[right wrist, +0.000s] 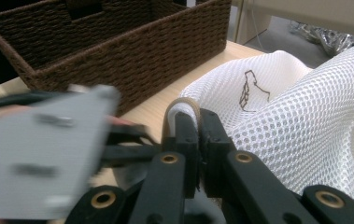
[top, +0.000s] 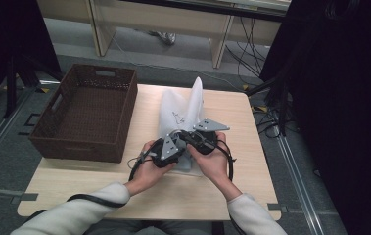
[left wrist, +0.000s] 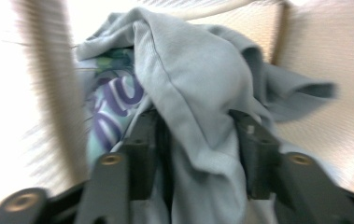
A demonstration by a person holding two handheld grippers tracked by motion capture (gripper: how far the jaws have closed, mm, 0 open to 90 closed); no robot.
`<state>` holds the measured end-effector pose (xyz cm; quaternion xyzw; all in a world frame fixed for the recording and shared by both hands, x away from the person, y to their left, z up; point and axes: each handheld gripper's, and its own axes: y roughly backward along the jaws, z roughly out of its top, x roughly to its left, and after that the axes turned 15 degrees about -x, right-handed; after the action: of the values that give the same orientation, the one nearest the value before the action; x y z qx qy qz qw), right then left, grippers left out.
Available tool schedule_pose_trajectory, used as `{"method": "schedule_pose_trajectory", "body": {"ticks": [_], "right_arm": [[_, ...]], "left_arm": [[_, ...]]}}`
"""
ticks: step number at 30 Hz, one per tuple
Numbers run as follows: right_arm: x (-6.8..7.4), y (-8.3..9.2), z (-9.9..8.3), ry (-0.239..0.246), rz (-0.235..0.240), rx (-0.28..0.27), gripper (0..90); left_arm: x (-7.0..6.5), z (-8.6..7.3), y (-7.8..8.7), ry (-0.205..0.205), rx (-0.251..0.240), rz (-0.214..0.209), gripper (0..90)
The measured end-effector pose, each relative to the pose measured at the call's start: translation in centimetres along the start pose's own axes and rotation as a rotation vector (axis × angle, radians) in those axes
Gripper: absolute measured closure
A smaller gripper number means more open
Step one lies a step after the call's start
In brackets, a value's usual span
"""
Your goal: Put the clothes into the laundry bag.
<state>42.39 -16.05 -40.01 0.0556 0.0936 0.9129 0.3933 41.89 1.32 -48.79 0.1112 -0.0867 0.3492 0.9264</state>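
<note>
Basket [top: 85, 115] left on table [top: 242, 186], mesh bag [top: 185, 110] right beside it.

The person wears light grey-white sleeves [top: 70, 211] with soft cuffs at both wrists. The left gripper [top: 169, 147] and the right gripper [top: 203, 134] are black, and each carries a grey three-cornered plate [top: 211, 126] on top. A black cable [top: 91, 199] trails behind each gripper. Seen close, the right gripper's black jaw links have brass-coloured rivets [right wrist: 169, 158], and the left gripper's links [left wrist: 110, 160] have them too.
</note>
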Motion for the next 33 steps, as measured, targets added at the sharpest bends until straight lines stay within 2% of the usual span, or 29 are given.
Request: {"method": "schedule_pose_trajectory", "body": {"ticks": [1,2,3,5,7,8,11,12,13,14,15,16,17,18,19,20,21,22,23,24,25,26,27,28,29,30,32,33], "right_arm": [[0.0,0.0,0.0,-0.013,0.002,-0.006,88.3],[0.0,0.1,0.1,-0.014,-0.004,0.011,88.3],[-0.2,0.1,0.1,0.000,-0.002,0.008,88.3],[-0.2,0.1,0.1,-0.001,-0.001,0.007,88.3],[-0.1,0.1,0.1,-0.011,-0.010,0.010,88.3],[-0.1,0.1,0.1,-0.010,-0.008,0.010,88.3],[-0.2,0.1,0.1,0.010,-0.003,0.010,88.3],[-0.2,0.1,0.1,0.010,-0.003,0.010,88.3],[-0.1,0.1,0.1,-0.010,-0.011,0.019,88.3],[-0.1,0.1,0.1,-0.010,-0.011,0.019,88.3],[-0.1,0.0,0.0,-0.012,-0.008,0.011,88.2],[-0.1,-0.1,-0.1,-0.011,-0.012,0.015,88.2],[-0.1,-0.1,-0.1,-0.011,-0.012,0.015,88.2],[0.0,-0.2,-0.3,-0.014,-0.020,-0.006,88.2],[-0.1,-0.2,-0.2,-0.004,-0.013,0.008,88.2],[-0.3,-0.2,-0.3,-0.003,0.001,0.020,88.2],[-0.3,-0.2,-0.3,-0.003,0.001,0.020,88.2],[-0.2,-0.2,-0.3,-0.009,-0.007,0.031,88.2],[-0.2,-0.3,-0.4,-0.001,-0.008,0.023,88.2],[0.0,-0.3,-0.5,-0.015,-0.010,0.023,88.3],[-0.1,-0.3,-0.4,0.004,0.005,0.030,88.2],[-0.1,-0.3,-0.4,0.005,0.004,0.029,88.2],[0.1,-0.2,-0.3,-0.016,-0.012,0.028,88.2],[0.0,-0.2,-0.3,-0.005,-0.009,0.018,88.2],[0.0,-0.2,-0.2,0.002,-0.009,0.018,88.2],[0.0,-0.3,-0.3,-0.002,-0.013,0.004,88.3],[0.0,-0.1,-0.2,-0.015,-0.003,0.024,88.2],[-0.2,-0.2,-0.2,0.002,-0.010,0.005,88.2]], "left_arm": [[0.1,0.3,0.8,0.000,-0.009,-0.002,44.7],[0.2,0.6,1.9,-0.007,-0.015,-0.002,42.9],[0.3,0.7,2.5,-0.014,-0.015,0.000,40.8],[0.8,0.8,3.9,-0.001,-0.016,0.011,37.0],[1.2,0.6,4.6,0.011,0.006,0.011,35.4],[1.3,0.3,4.6,0.031,0.023,0.012,34.1],[1.3,-0.7,3.6,0.058,0.096,-0.014,31.2],[1.3,-1.0,3.2,0.064,0.132,-0.048,31.2],[1.0,-1.4,2.5,0.103,0.138,-0.050,31.6],[1.1,-1.6,2.2,0.089,0.165,-0.059,31.6],[0.8,-1.8,1.5,0.098,0.182,-0.066,32.8],[0.6,-1.9,1.1,0.095,0.198,-0.074,37.8],[0.3,-2.0,0.7,0.091,0.188,-0.078,37.8],[-0.2,-1.9,0.2,0.086,0.214,-0.106,42.2],[-0.5,-1.9,-0.2,0.070,0.227,-0.106,46.8],[-0.8,-2.0,-0.6,0.056,0.236,-0.104,55.2],[-0.9,-2.1,-0.9,0.046,0.257,-0.110,55.2],[-1.5,-2.3,-1.3,0.083,0.229,-0.079,59.1],[-1.5,-2.2,-1.4,0.063,0.241,-0.081,62.9],[-1.4,-2.0,-1.5,0.040,0.244,-0.069,67.4],[-1.6,-2.0,-1.7,0.066,0.238,-0.074,71.9],[-1.4,-1.8,-1.8,0.030,0.244,-0.065,76.2],[-1.3,-1.8,-1.8,0.023,0.245,-0.081,78.5],[-1.5,-1.8,-1.8,0.055,0.219,-0.069,79.6],[-1.4,-1.6,-1.7,0.056,0.211,-0.064,80.1],[-1.5,-1.4,-1.7,0.098,0.194,-0.070,80.4],[-1.4,-0.7,-1.7,0.115,0.134,-0.050,80.6],[-1.4,-0.4,-1.7,0.125,0.107,-0.038,80.7]]}}
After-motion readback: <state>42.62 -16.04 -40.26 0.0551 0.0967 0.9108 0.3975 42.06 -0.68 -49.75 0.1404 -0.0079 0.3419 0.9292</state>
